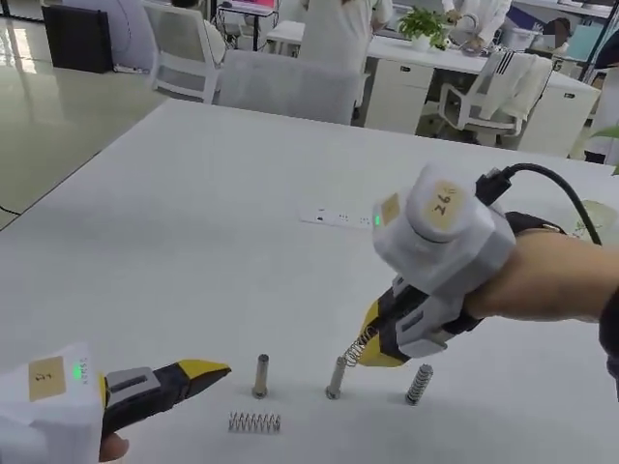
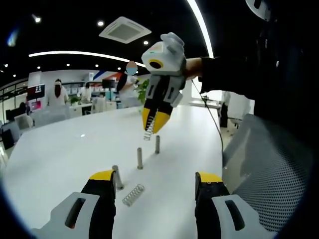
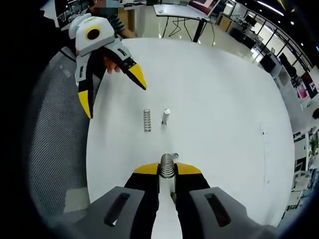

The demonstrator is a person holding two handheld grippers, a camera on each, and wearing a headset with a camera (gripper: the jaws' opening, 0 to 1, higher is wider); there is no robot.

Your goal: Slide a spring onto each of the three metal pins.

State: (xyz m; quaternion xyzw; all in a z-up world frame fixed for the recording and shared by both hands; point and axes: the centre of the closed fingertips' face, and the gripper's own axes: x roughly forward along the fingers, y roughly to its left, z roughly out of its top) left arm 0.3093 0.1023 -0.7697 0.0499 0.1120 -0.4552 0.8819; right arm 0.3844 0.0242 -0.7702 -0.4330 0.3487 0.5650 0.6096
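Left yellow-tipped hand-held gripper [image 1: 218, 370], jaws spread, hovers over white tabletop [image 1: 193, 222]. Right hand-held gripper [image 1: 370, 350] pinches steel coil spring [image 1: 358, 346] just above middle metal pin [image 1: 335, 378]; loose spring [image 1: 254, 422] lies flat nearby.

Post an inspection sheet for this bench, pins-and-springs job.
Surface: white table.
Job's things: left pin and middle pin upright, bare; right pin carries a spring; loose spring lies flat in front of them.
Clutter: power strip farther back.
Grippers: right gripper shut on held spring, beside the middle pin's top; left gripper open, empty.
Cables: black cable from the right gripper.
Surroundings: office chairs, desks, people, plant.
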